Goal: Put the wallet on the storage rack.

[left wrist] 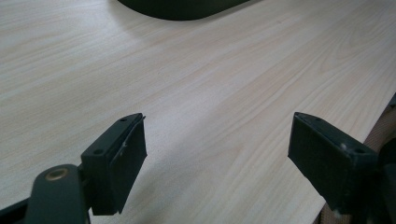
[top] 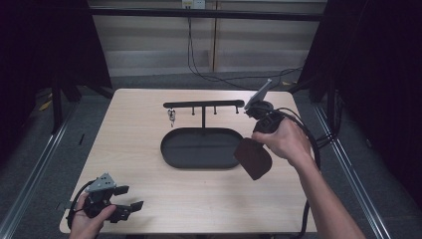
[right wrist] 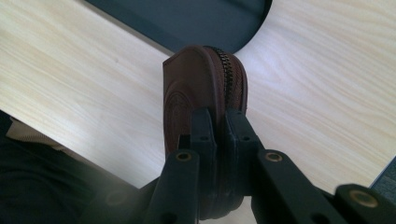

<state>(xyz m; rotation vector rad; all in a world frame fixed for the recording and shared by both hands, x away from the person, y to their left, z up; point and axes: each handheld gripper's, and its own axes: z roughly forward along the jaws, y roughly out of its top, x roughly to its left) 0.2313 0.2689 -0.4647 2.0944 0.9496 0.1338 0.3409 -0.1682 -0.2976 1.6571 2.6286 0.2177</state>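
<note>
R gripper (right wrist: 218, 122) is clamping a brown leather zip pouch (top: 254, 158), rounded, hanging just above the black oval tray's (top: 171, 149) right end. L gripper (top: 128, 197) is sitting w/ jaws wide apart, nothing between, near the table's (top: 134, 129) front-left corner, well away from tray; keys (top: 171, 116) are hanging on the T-bar rack (top: 203, 105) behind it.

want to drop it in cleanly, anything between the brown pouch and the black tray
Nothing visible does. The right gripper holds the brown pouch just off the black tray's right end, and the tray's floor nearest it lies bare.
</note>
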